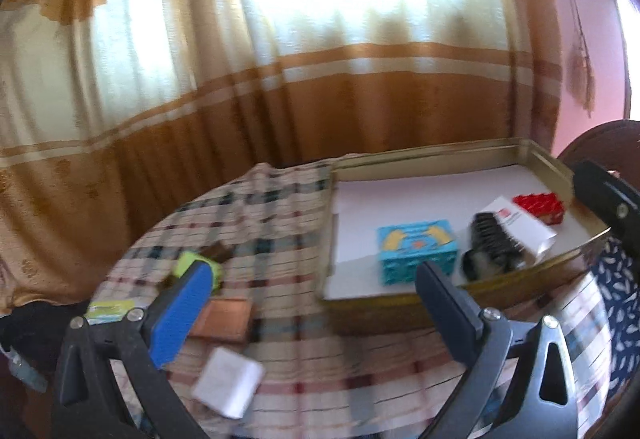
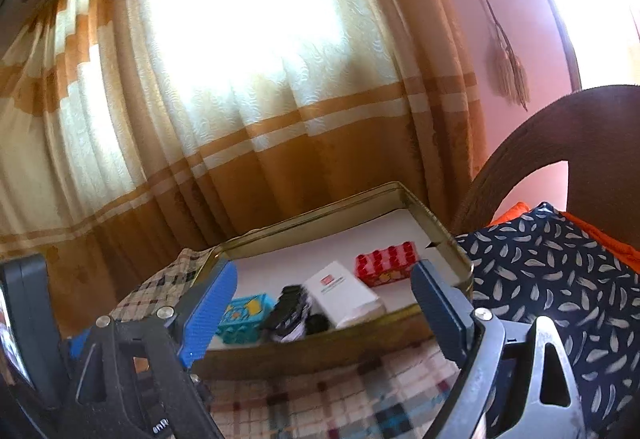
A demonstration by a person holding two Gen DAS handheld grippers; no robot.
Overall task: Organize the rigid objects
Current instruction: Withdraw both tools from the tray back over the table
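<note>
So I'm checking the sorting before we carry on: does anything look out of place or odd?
Yes. Several things lie loose on the checked tablecloth, outside the gold metal tin: a small white box, a flat brown card and a lime-green object. The tin's contents look undamaged.

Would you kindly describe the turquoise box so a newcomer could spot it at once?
Find the shallow gold tin on the checked tablecloth. The turquoise box sits inside at its near-left end, beside a black brush. It alone is turquoise with yellow shapes on top.
</note>
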